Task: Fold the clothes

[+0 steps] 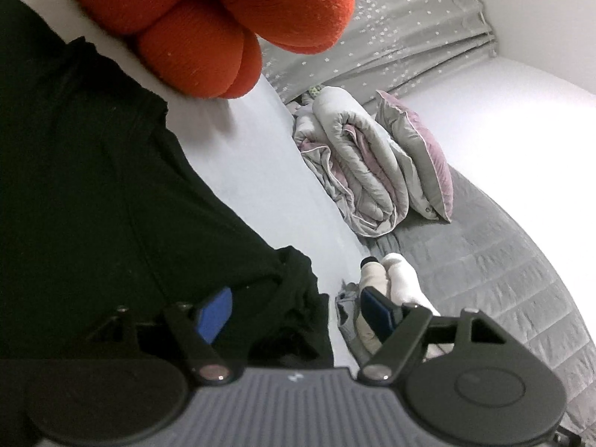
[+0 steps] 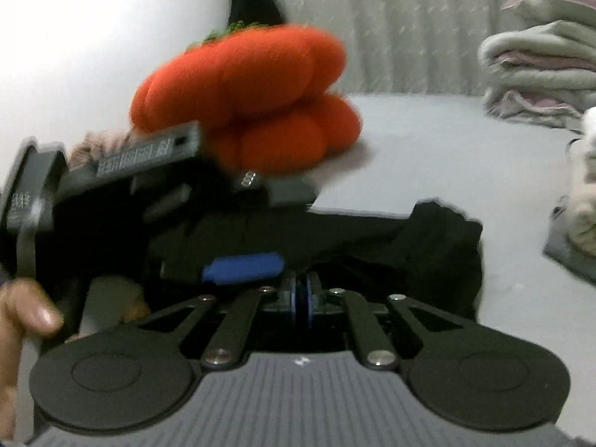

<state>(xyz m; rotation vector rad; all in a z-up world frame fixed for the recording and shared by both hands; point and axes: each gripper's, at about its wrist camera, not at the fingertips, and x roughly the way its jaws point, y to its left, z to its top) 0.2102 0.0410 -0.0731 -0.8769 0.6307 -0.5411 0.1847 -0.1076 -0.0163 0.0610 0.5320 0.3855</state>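
Black garment (image 2: 428, 246) between right tool (image 2: 303, 294) pads

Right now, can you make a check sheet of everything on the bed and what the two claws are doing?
Surface: pale sheet over the bed, grey quilted cover beside it.
Job's things: black garment spread on the sheet.
Clutter: orange pumpkin plush, folded grey-pink duvet, pillow, pale clothes pile.
Grippers: left claw open, one finger over the garment's edge; right claw shut, low at the garment, grip unclear.
Cables: nothing seen.
Surroundings: star-patterned curtain, white wall.
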